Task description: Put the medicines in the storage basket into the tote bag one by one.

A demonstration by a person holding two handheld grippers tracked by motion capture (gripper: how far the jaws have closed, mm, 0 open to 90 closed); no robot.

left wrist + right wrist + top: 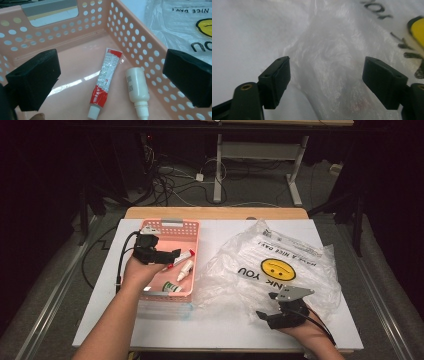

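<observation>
Dark room beyond, grey floor strewn with cables (170,182), white legs of a second desk (218,167) at the far side. Nearer, a counter (225,325) topped in white, wooden edge at the back. Across its right half, a crumpled clear plastic bag (270,265) printed with a yellow smiley face. On the left half, a pink perforated basket (172,225), with a red-and-white tube (105,82), a white dropper bottle (137,90) beside it and a small green-labelled container (172,287) inside. Over the basket, left gripper (167,256), jaws wide apart, nothing between them. At the bag's near edge, right gripper (264,315), jaws apart and astride a fold of the film, pads not yet pressed on it.
</observation>
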